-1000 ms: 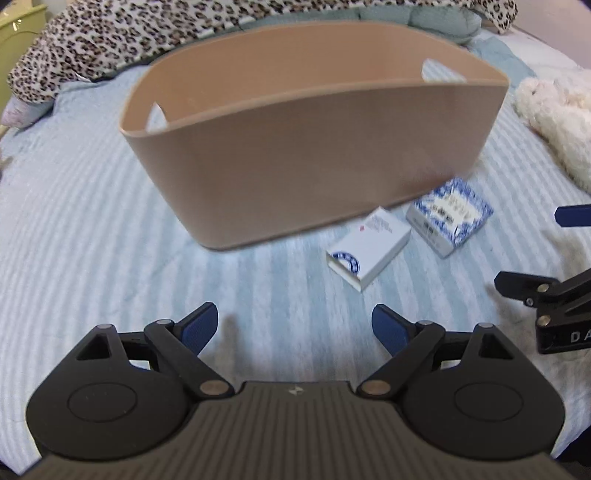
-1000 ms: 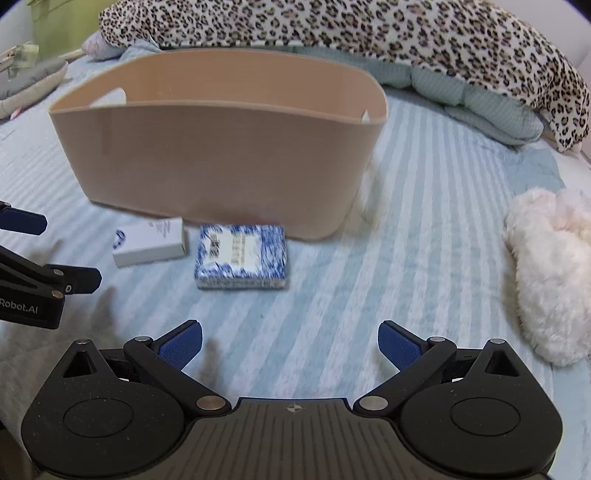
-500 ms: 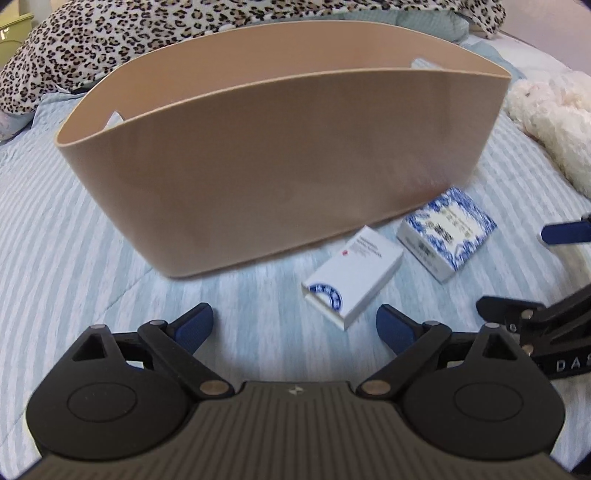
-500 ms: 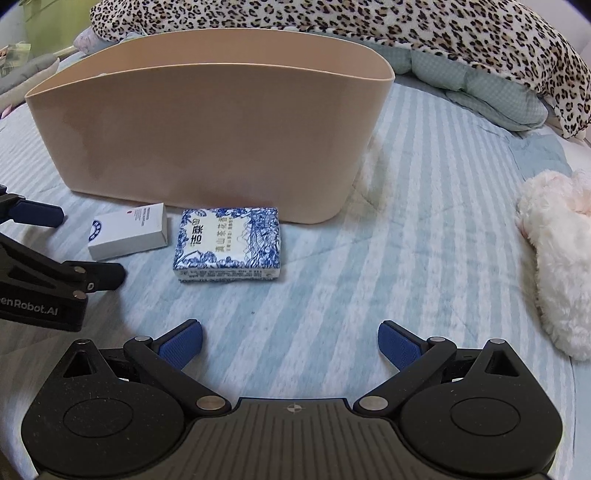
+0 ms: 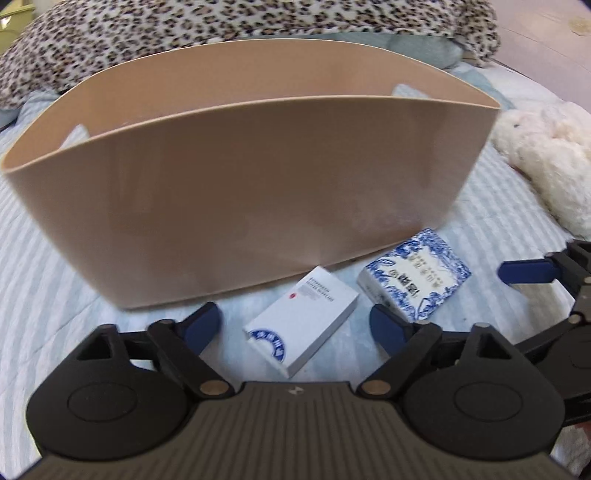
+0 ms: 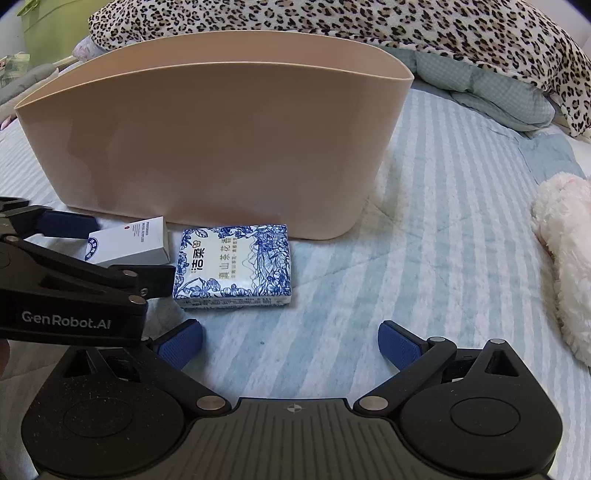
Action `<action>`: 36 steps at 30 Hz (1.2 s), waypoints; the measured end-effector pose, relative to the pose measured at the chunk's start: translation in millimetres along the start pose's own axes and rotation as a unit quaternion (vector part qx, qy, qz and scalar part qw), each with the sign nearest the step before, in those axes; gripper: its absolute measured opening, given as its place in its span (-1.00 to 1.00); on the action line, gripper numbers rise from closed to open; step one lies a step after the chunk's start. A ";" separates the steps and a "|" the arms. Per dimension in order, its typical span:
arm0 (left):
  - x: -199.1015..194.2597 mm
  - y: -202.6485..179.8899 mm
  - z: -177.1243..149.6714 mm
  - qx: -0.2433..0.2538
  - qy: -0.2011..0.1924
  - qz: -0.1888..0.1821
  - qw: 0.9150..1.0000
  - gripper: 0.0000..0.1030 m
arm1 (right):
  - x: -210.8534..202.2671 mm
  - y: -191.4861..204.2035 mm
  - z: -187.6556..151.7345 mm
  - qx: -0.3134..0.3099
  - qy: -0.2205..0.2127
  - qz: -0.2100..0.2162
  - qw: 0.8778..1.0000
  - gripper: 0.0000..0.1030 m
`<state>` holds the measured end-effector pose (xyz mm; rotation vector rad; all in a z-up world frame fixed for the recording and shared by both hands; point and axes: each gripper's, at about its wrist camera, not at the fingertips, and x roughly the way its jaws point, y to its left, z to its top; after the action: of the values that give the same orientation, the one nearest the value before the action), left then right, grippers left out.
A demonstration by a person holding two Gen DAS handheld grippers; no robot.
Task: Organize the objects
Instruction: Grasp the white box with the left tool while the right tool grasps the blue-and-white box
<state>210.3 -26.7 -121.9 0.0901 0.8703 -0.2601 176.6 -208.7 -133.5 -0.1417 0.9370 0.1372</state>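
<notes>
Left wrist view: my left gripper (image 5: 295, 323), jaws spread, straddles the white box (image 5: 303, 325) lying in front of the beige basket (image 5: 236, 206); closing comes next, I judge
Right wrist view: my right gripper (image 6: 290, 341), released, faces the blue-patterned tissue pack (image 6: 236, 266), still short of it

It was a bedroom in a home: a pale blue striped quilt (image 6: 443, 229) covered the bed, a leopard-print blanket (image 6: 369, 22) lay bunched at twelve o'clock, and a fluffy white plush toy (image 6: 565, 258) sat at three o'clock.
</notes>
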 end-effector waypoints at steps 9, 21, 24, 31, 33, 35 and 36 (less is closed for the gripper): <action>-12.6 9.9 -5.6 0.036 0.008 0.024 0.999 -0.37 | 4.5 2.6 6.4 0.008 -0.010 0.010 1.000 1.00; -23.8 35.7 -10.4 -0.032 0.025 0.067 0.997 -0.37 | 8.9 21.0 20.4 0.013 -0.021 0.011 1.000 0.99; -25.7 38.0 -10.4 -0.035 0.024 0.066 0.997 -0.37 | 10.9 22.0 22.1 0.021 -0.026 0.008 0.999 0.48; -30.2 34.4 -9.7 -0.037 0.015 0.081 0.996 -0.38 | -1.0 21.9 20.3 0.009 -0.032 0.008 0.999 0.17; -35.4 34.5 -10.1 -0.040 0.011 0.083 0.996 -0.38 | -9.1 21.0 18.3 0.006 -0.033 0.007 0.999 0.17; -43.5 35.1 -9.6 -0.041 0.005 0.083 0.996 -0.38 | -20.8 17.4 18.8 0.011 -0.038 0.012 0.999 0.17; -48.3 35.4 -8.6 -0.041 0.000 0.082 0.996 -0.38 | -26.9 16.0 19.6 0.012 -0.042 0.014 0.999 0.17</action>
<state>183.4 18.1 -91.4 0.0849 0.8681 -0.0715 173.5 -191.0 -101.2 -0.0999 0.8575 0.1573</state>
